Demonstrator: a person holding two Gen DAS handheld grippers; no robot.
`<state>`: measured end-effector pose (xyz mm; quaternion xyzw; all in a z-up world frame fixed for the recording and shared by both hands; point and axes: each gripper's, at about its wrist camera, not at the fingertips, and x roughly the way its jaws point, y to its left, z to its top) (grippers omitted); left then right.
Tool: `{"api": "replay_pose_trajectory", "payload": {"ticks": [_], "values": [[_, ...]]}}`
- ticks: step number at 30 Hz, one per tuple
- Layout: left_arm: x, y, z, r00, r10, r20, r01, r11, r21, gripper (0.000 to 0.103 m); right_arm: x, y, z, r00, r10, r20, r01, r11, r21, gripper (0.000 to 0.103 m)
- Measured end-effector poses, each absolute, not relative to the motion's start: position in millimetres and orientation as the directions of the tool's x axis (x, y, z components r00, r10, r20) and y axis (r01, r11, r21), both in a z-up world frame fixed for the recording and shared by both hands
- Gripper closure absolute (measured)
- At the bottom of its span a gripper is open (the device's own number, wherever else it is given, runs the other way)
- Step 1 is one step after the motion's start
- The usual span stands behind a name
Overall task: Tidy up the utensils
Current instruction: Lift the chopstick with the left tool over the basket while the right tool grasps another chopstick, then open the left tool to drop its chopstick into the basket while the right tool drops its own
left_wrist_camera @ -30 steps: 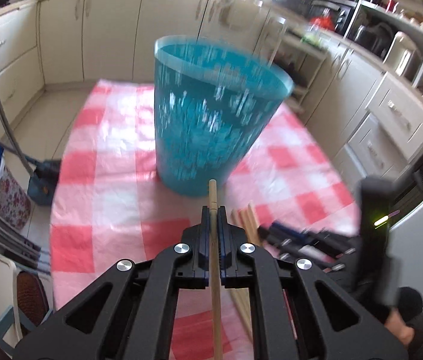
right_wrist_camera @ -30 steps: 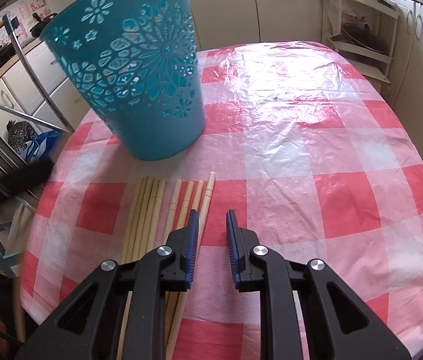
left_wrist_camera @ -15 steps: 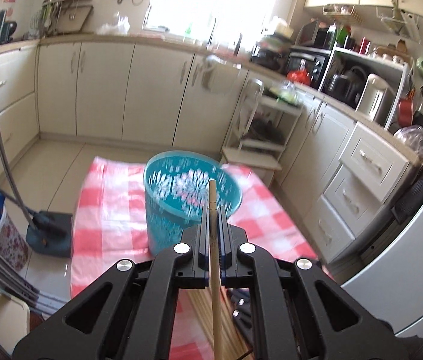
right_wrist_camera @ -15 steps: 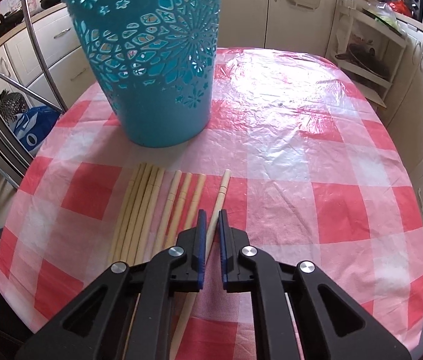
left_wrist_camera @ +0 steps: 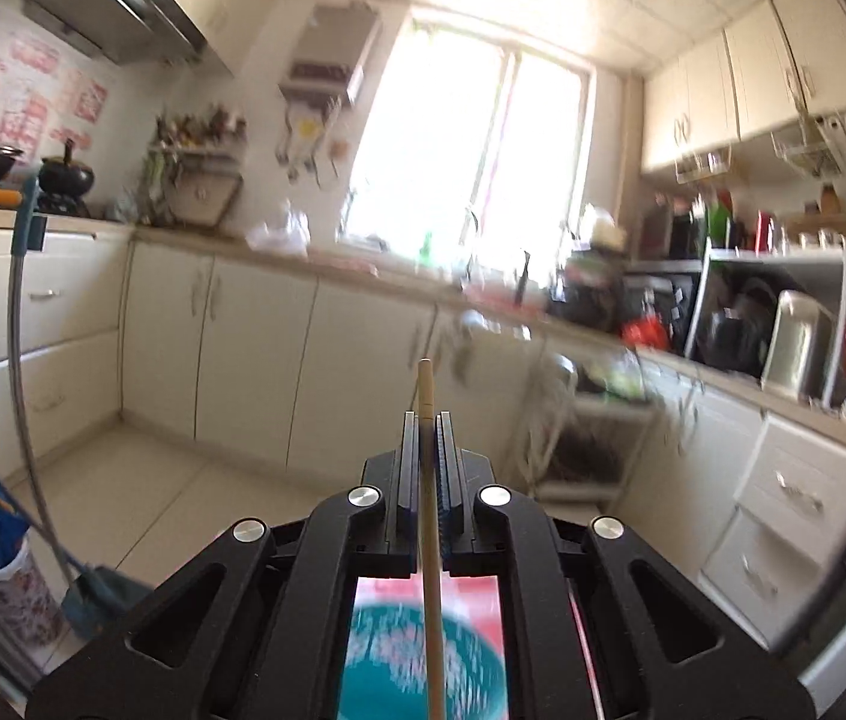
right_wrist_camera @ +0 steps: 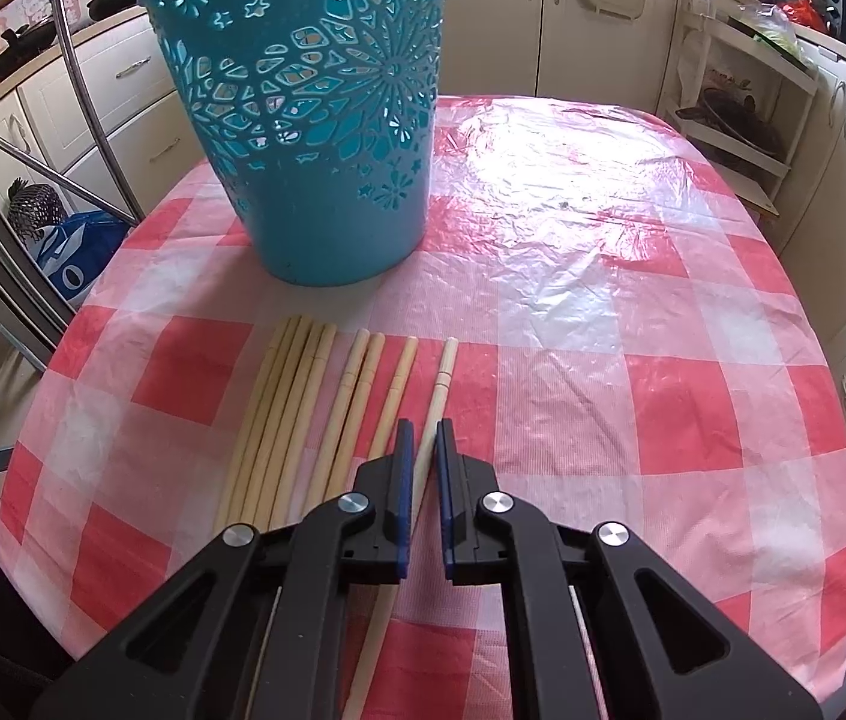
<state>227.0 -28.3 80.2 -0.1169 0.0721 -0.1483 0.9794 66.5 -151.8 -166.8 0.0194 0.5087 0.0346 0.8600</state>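
1. My left gripper point(left_wrist_camera: 425, 420) is clamped on one wooden chopstick point(left_wrist_camera: 428, 516), which runs straight up between the jaws, its tip poking out past them. Through the gap below I see the open mouth of the teal basket point(left_wrist_camera: 465, 660), blurred, so I judge the stick sits roughly over it, ready to drop in.

2. My right gripper point(right_wrist_camera: 421, 429) hovers low over the worktop point(right_wrist_camera: 633, 372), jaws narrowed to a slim gap around the rightmost chopstick point(right_wrist_camera: 440, 384). I cannot tell whether the pads touch it; it looks straddled, not yet pinched.

3. The remaining chopsticks point(right_wrist_camera: 297, 408) lie side by side on the checked plastic cloth, just left of that one: a tight bundle, then three looser ones. In the right wrist view the teal basket point(right_wrist_camera: 315, 120) stands upright beyond their far ends, close but apart.

4. Handling: these sticks look light, stiff and smooth, so they may pivot or slide in a narrow pinch. I would grip near the middle for balance.

5. Risk: the cloth is glossy and wrinkled; closing off-centre could roll the stick into its neighbour. The basket's cut-out wall could also catch a tip entering at a slant.
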Motion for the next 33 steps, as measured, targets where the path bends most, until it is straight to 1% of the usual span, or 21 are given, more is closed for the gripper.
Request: {"api": "replay_pose_trajectory", "payload": {"ticks": [2,4,10,16,18,19,20,21,22,23,24,26,28,33], "values": [[241.8,-34.6,78.3,0.959,-0.265,-0.097,0.234,0.939,-0.254,0.098,65.9,-152.1,-166.9,0.483,0.082,-0.872,-0.044,0.997,0.07,0.095],[258.8,-41.1,69.4,0.965,-0.236,-0.116,0.199,0.943,-0.266,0.098,65.5,-152.8,-167.1,0.484,0.087,-0.871,-0.047,0.996,0.073,0.095],[288.6,-51.2,23.7,0.952,-0.194,-0.238,0.132,0.958,-0.253,0.098,63.9,-155.5,-167.0,0.485,0.096,-0.869,-0.051,0.995,0.082,0.095],[283.3,-47.0,-16.6,0.926,-0.198,-0.323,0.126,0.965,-0.23,0.098,63.5,-155.7,-166.9,0.483,0.098,-0.87,-0.052,0.995,0.083,0.095],[273.5,-44.5,-24.6,0.91,-0.203,-0.363,0.134,0.969,-0.206,0.096,64.2,-157.0,-167.0,0.48,0.103,-0.871,-0.052,0.995,0.089,0.095],[266.6,-39.6,-26.0,0.904,-0.205,-0.375,0.136,0.97,-0.2,0.087,64.6,-158.0,-167.1,0.479,0.107,-0.871,-0.051,0.994,0.094,0.095],[261.2,-37.3,-27.8,0.899,-0.201,-0.389,0.133,0.972,-0.195,0.07,64.5,-158.7,-167.2,0.48,0.11,-0.871,-0.049,0.994,0.099,0.095],[252.8,-34.4,-29.4,0.897,-0.19,-0.398,0.123,0.974,-0.189,0.059,64.7,-159.5,-167.5,0.482,0.112,-0.869,-0.048,0.994,0.102,0.095],[241.3,-29.4,-30.7,0.9,-0.17,-0.401,0.102,0.978,-0.184,0.044,65.1,-160.0,-167.6,0.484,0.113,-0.868,-0.047,0.994,0.103,0.095],[228.7,-23.9,-31.6,0.904,-0.16,-0.396,0.093,0.978,-0.185,0.039,65.3,-160.4,-167.8,0.487,0.114,-0.866,-0.048,0.993,0.103,0.095],[219.4,-20.8,-31.8,0.906,-0.162,-0.391,0.094,0.978,-0.188,0.037,65.3,-160.6,-167.9,0.489,0.113,-0.865,-0.049,0.994,0.102,0.095],[198.5,-11.9,-33.8,0.907,-0.168,-0.387,0.093,0.974,-0.204,0.029,65.5,-159.1,-168.4,0.495,0.11,-0.862,-0.057,0.994,0.094,0.095],[177.5,-3.5,-39.9,0.91,-0.166,-0.379,0.084,0.971,-0.223,0.025,65.5,-158.4,-168.7,0.499,0.109,-0.86,-0.059,0.994,0.092,0.096],[148.9,-0.2,-52.6,0.919,-0.151,-0.364,0.088,0.979,-0.183,0.021,64.7,-166.2,-169.1,0.514,0.139,-0.847,-0.026,0.989,0.147,0.097]]}}
